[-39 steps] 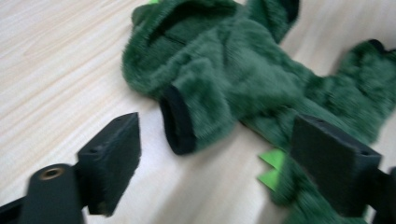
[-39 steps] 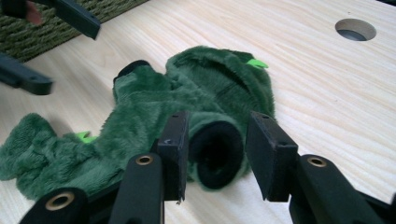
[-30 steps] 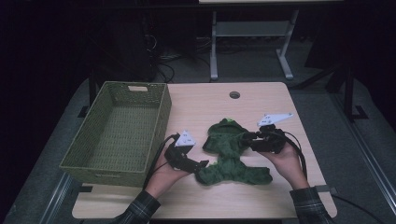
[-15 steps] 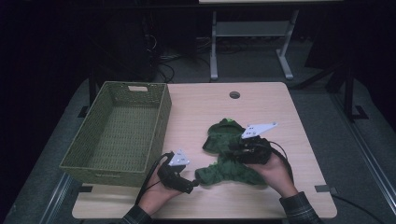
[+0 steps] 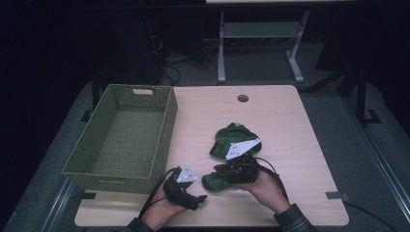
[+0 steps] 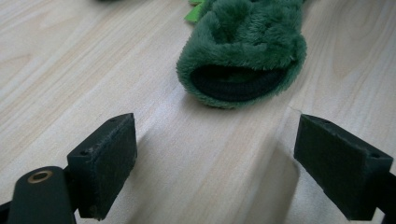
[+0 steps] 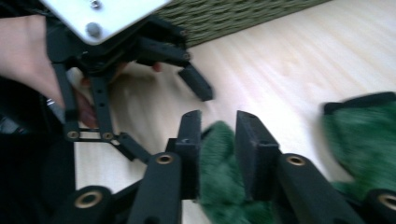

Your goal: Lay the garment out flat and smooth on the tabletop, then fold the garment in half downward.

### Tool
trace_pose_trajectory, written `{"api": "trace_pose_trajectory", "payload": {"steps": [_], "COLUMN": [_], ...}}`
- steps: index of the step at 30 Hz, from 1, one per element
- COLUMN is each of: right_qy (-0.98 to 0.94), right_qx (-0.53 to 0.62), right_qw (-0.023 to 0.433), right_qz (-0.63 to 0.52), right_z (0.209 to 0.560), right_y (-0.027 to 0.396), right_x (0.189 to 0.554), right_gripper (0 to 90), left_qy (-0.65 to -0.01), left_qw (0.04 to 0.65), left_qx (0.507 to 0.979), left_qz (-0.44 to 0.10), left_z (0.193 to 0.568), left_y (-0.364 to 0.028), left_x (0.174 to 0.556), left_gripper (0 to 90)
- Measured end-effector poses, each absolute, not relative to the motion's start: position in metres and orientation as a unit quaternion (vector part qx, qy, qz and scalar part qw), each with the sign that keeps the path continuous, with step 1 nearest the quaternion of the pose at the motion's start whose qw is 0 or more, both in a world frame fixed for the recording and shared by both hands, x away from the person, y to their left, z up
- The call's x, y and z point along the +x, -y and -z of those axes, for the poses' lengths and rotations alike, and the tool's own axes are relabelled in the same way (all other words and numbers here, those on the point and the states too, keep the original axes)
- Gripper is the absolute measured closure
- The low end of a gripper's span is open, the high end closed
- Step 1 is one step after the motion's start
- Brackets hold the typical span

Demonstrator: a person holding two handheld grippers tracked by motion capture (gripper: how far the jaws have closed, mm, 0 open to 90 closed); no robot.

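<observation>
A green plush toy [image 5: 233, 137] lies bunched up near the table's front middle. My right gripper [image 5: 220, 171] points left and is shut on the toy's lower end [image 7: 218, 186]. Its jaws have just been closing, with a fold of green plush between them. My left gripper [image 5: 197, 193] rests low near the front edge, just left of the toy, with its jaws wide open and nothing between them. In the left gripper view [image 6: 215, 158], the toy's furry end with a dark opening [image 6: 238, 81] lies a short way ahead on the wood. In the right gripper view, the left gripper [image 7: 170, 121] faces mine.
A woven green basket [image 5: 164, 130] stands empty on the table's left side, and its wall [image 7: 233, 18] is close behind the left gripper. A round cable hole [image 5: 242, 98] sits at the back. A metal stand [image 5: 256, 34] is beyond the table.
My right gripper has moved left with the toy's lower part, folding the spread toy into a bunch. My left gripper has drawn back toward the front edge and sunk lower.
</observation>
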State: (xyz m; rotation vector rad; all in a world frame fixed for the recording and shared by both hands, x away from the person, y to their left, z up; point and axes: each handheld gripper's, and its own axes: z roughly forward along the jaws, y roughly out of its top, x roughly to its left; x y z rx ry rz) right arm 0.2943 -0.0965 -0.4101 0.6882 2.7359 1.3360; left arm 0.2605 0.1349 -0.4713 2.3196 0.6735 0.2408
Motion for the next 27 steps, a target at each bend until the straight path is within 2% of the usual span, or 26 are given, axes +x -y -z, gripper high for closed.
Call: {"api": "trace_pose_trajectory", "payload": {"steps": [9,22,27], "right_qy": [-0.898,-0.924,-0.924], "right_qx": [0.192,0.179,0.175], "right_qw": [-0.002,0.038,0.055], "right_qz": [-0.396,-0.337,-0.336], "right_z": [0.428,0.459,0.462], "right_y": [0.070,0.053,0.053], "right_x": [0.287,0.287,0.286], "right_gripper": [75.4,74.3,85.8], "left_qy": [-0.247,-0.244,-0.246], "left_qw": [0.374,0.371,0.371], "left_qx": [0.888,0.890,0.890], "left_qz": [-0.100,-0.104,-0.102], "left_z": [0.477,0.476,0.476], "left_y": [-0.140,-0.141,-0.141], "left_x": [0.257,0.257,0.256], "left_gripper": [12.6,12.6,12.6]}}
